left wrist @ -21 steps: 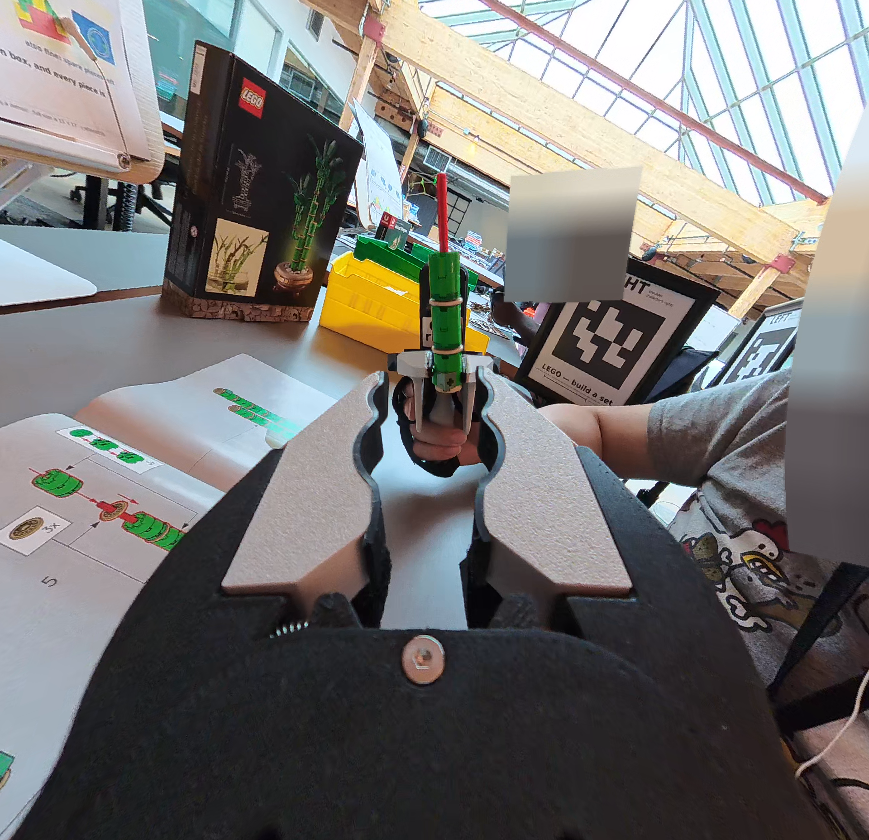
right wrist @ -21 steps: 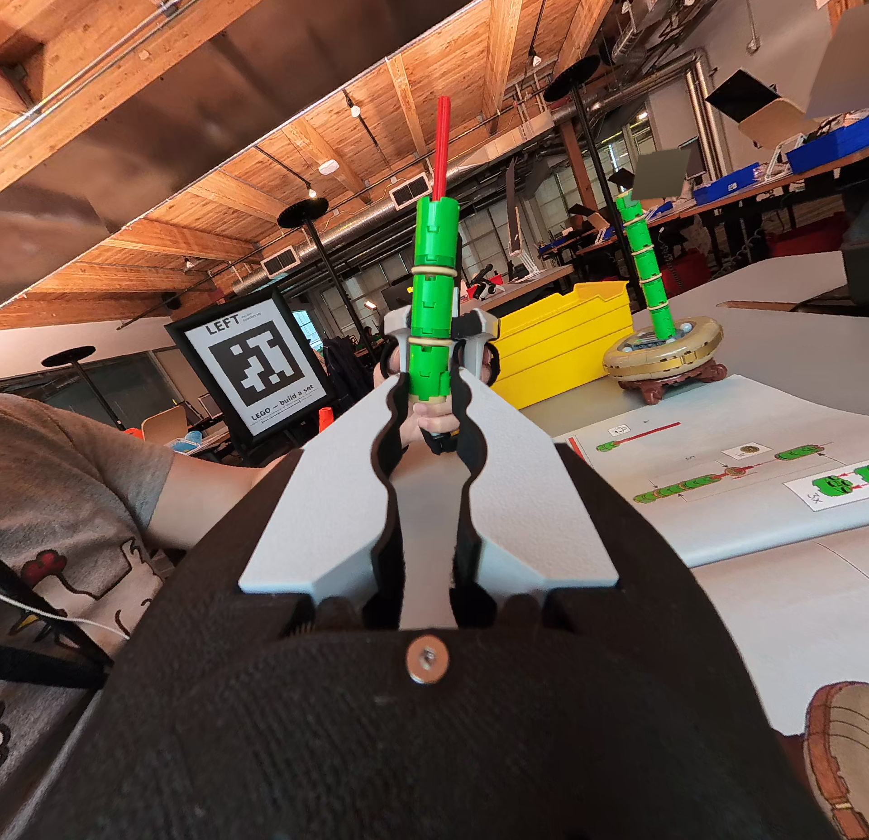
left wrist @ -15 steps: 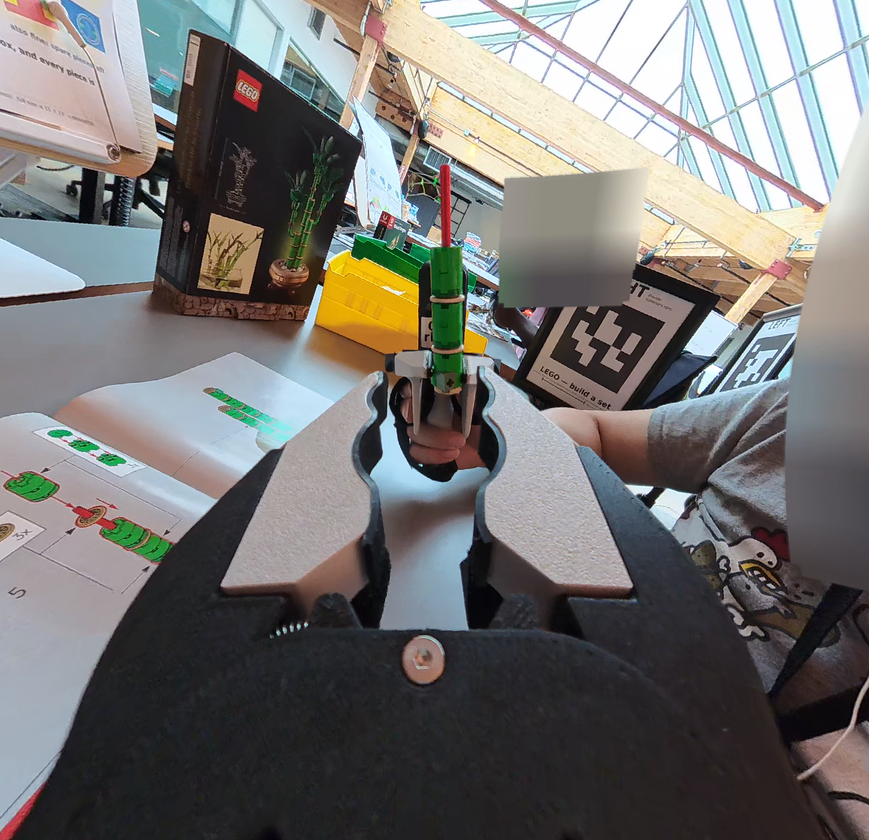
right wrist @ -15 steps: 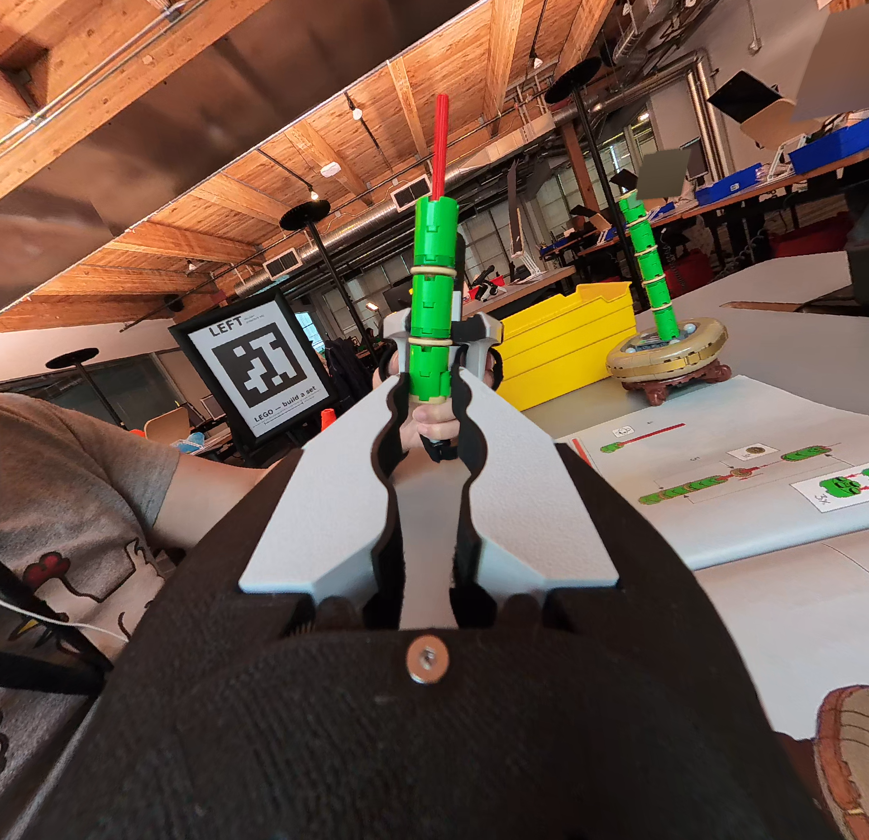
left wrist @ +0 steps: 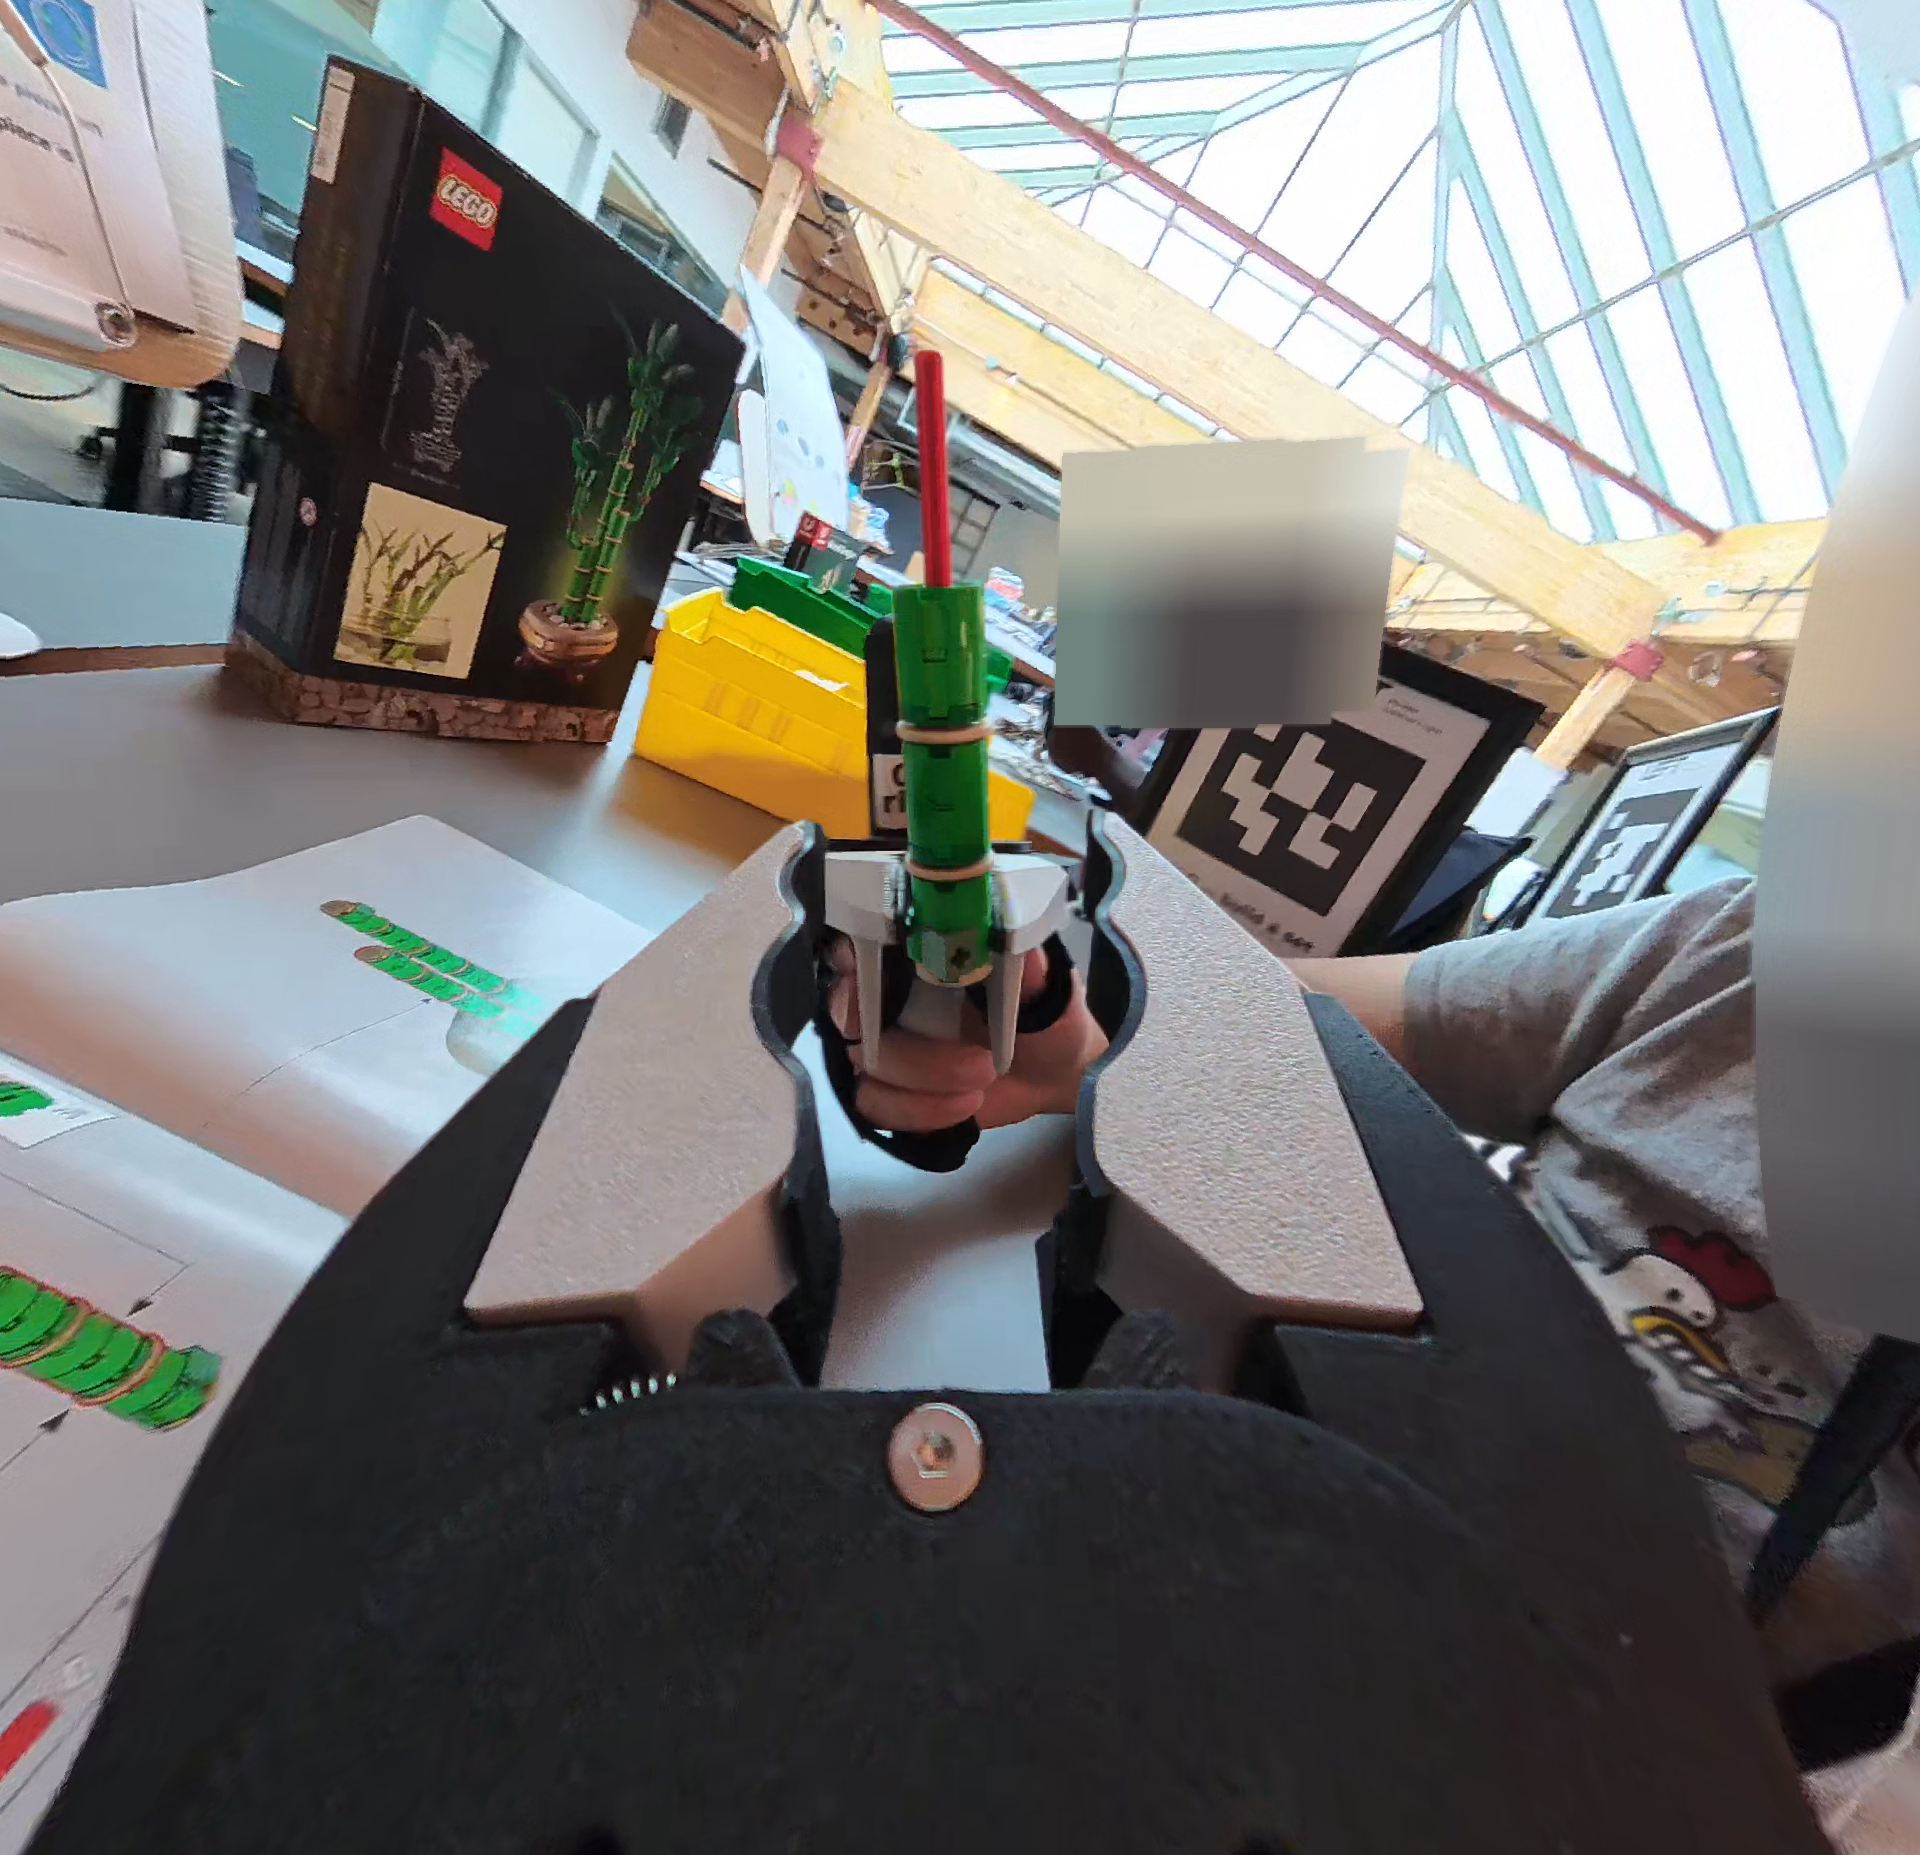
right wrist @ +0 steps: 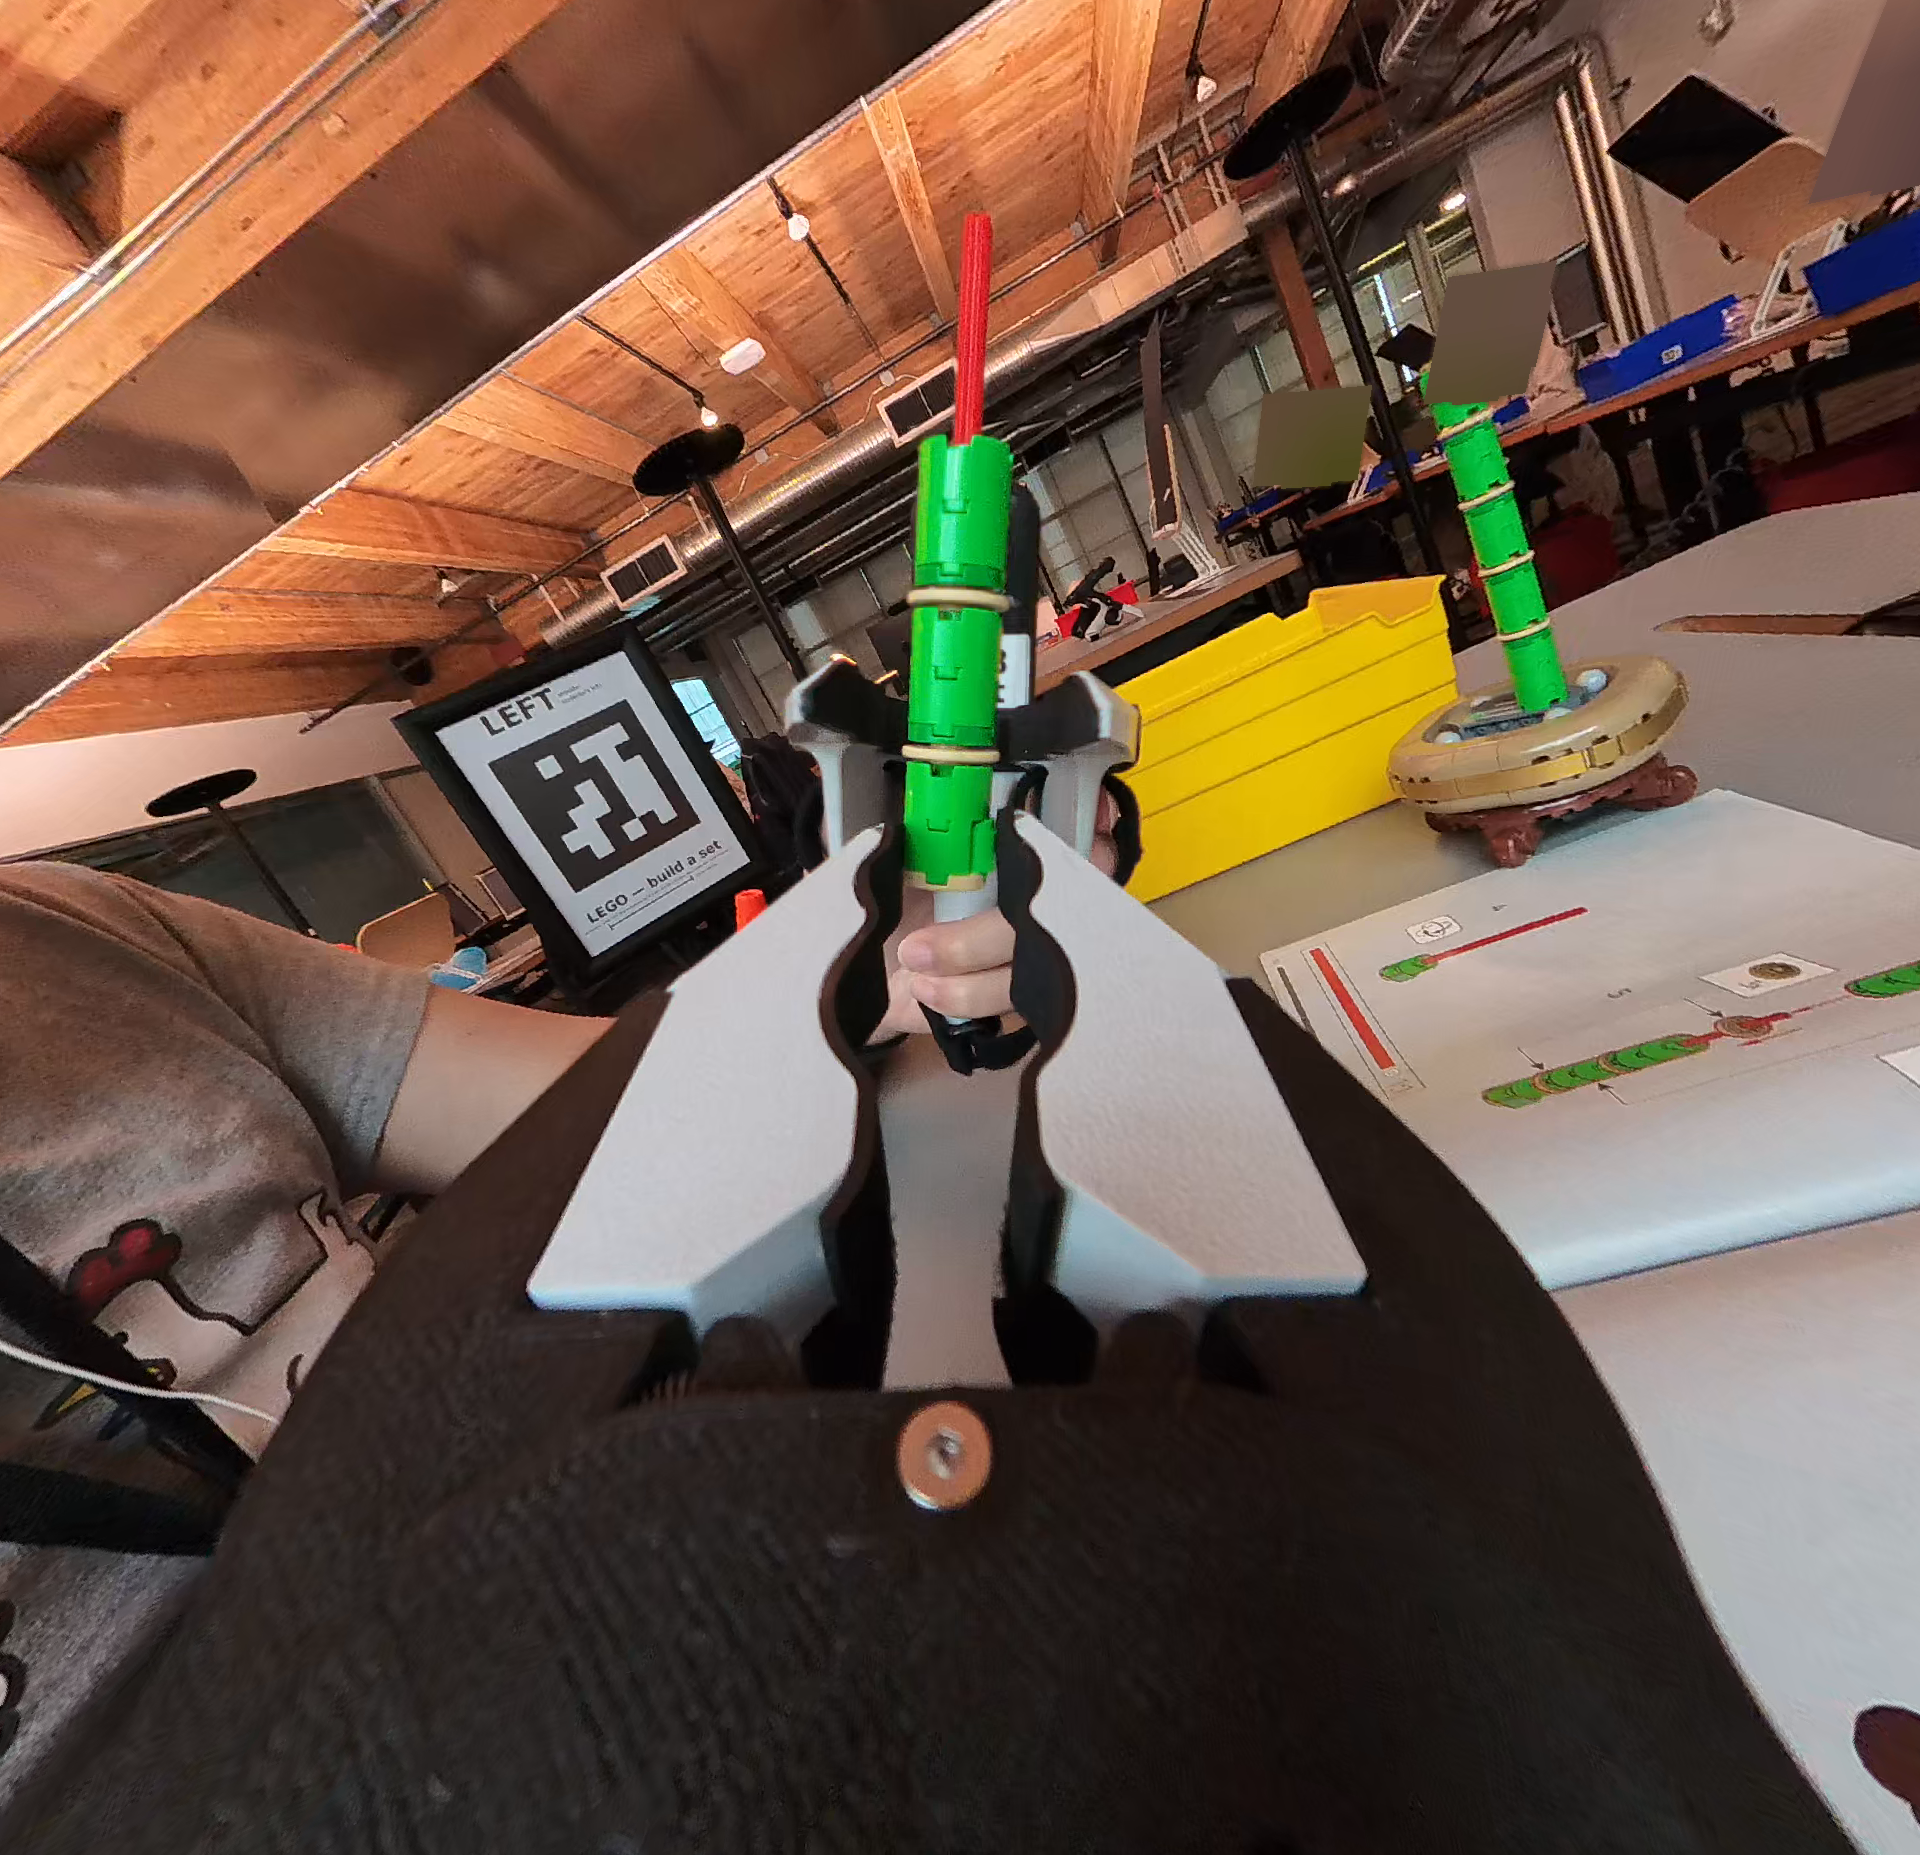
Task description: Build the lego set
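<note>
Gripping green stalk, right gripper

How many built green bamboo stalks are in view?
2: the held stalk upright in the right claw; the potted stalk standing in the tan pot on the table.

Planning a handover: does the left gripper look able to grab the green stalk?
Probably yes: the left gripper is open and faces the stalk, whose upper part stands clear above the right gripper pinching its base.

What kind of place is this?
Probably a shared workshop or makerspace: timber ceiling beams, a glass skylight, and long worktables with blue parts bins behind the build table.
</note>
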